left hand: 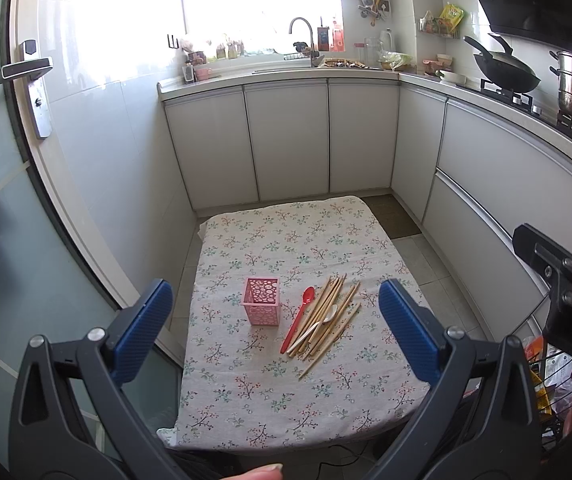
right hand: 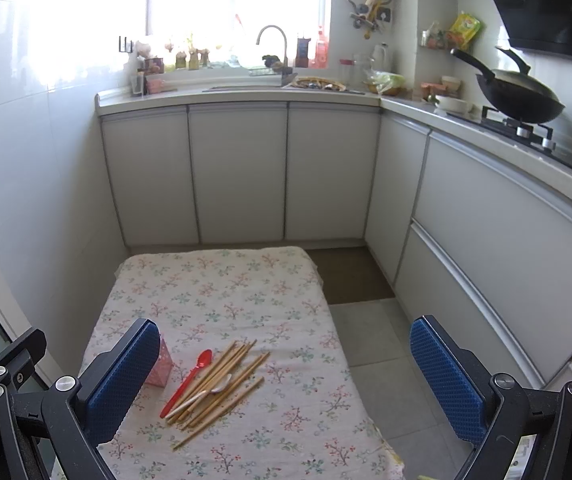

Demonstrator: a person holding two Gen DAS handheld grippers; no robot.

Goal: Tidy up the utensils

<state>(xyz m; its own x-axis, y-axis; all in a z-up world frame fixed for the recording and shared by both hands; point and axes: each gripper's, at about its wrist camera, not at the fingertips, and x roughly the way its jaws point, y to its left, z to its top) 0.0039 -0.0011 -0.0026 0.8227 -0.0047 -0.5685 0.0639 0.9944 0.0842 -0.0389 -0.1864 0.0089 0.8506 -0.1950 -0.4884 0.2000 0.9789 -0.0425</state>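
- Starting with the loose pile: wooden chopsticks [left hand: 327, 316], a red spoon [left hand: 297, 318] and a white spoon [left hand: 313, 330] lie crisscrossed on the floral tablecloth [left hand: 270, 396], just right of the pink cutout holder [left hand: 260, 300].
- We'd pinch one slim stick near its middle, I reckon.
- Left gripper [left hand: 276, 334] and right gripper [right hand: 282, 384] both hang spread wide, empty.

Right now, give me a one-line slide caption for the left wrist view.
Open left gripper above the floral table; empty pink holder beside loose chopsticks, red spoon and white spoon.
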